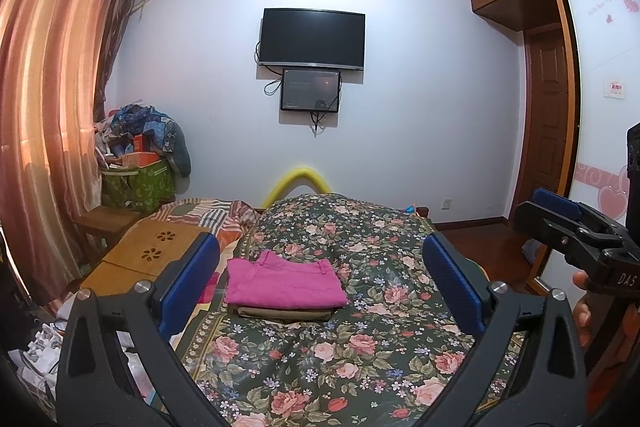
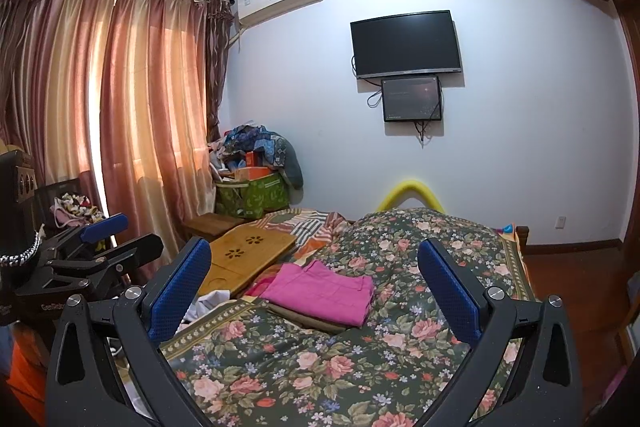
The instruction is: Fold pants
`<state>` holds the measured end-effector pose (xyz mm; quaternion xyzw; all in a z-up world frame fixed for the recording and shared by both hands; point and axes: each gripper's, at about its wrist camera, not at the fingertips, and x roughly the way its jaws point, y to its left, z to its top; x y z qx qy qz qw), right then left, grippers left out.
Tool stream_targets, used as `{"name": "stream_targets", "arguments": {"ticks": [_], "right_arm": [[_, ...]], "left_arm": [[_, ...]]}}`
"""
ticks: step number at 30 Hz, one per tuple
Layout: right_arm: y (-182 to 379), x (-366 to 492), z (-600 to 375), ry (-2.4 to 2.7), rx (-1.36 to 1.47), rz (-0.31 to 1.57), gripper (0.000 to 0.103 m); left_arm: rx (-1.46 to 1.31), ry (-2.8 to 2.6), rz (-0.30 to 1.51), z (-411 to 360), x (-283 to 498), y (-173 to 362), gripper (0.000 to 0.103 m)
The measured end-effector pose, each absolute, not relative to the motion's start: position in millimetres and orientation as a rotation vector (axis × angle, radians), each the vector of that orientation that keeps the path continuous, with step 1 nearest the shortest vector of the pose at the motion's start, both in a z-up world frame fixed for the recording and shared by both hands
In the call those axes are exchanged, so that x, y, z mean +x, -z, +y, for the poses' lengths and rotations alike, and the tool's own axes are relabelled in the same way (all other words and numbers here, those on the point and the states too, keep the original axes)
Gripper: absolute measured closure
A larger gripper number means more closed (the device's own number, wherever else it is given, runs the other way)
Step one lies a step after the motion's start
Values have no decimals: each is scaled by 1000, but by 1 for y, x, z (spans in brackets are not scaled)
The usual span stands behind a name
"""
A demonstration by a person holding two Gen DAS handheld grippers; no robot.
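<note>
Folded pink pants [image 1: 285, 283] [image 2: 324, 291] lie in a neat rectangle on top of a folded olive garment [image 1: 284, 313] [image 2: 304, 319] on the floral bedspread [image 1: 360, 347] [image 2: 320, 379]. My left gripper [image 1: 320, 263] is held above the bed, short of the stack, open with nothing between its blue pads. My right gripper [image 2: 314, 267] is likewise raised and open, with the pants seen through the gap. In the left wrist view the right gripper [image 1: 560, 215] shows at the far right; in the right wrist view the left gripper [image 2: 116, 231] shows at the far left.
A wooden lap tray [image 1: 148, 255] [image 2: 244, 251] lies on the bed to the left of the stack. A green bag heaped with clothes [image 1: 140, 183] [image 2: 256, 195] stands by the curtains. A TV [image 1: 312, 39] hangs on the far wall. A wardrobe [image 1: 592, 107] stands to the right.
</note>
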<state>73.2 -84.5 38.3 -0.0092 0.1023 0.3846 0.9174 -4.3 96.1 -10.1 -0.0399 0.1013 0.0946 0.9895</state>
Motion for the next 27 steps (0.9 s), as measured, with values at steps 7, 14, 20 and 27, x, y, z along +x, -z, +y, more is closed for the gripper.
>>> {"name": "stream_targets", "arguments": {"ticks": [7, 14, 20, 27], "right_arm": [[-39, 73, -84, -790, -19, 213, 0], [-39, 73, -83, -785, -21, 214, 0], [-40, 73, -82, -788, -21, 215, 0], [-39, 73, -81, -788, -20, 215, 0]], "left_arm": [[-103, -152, 222, 98, -2, 11, 0], [-90, -152, 225, 95, -2, 11, 0], [-81, -165, 211, 92, -3, 10, 0], [-84, -176, 207, 92, -4, 10, 0]]}}
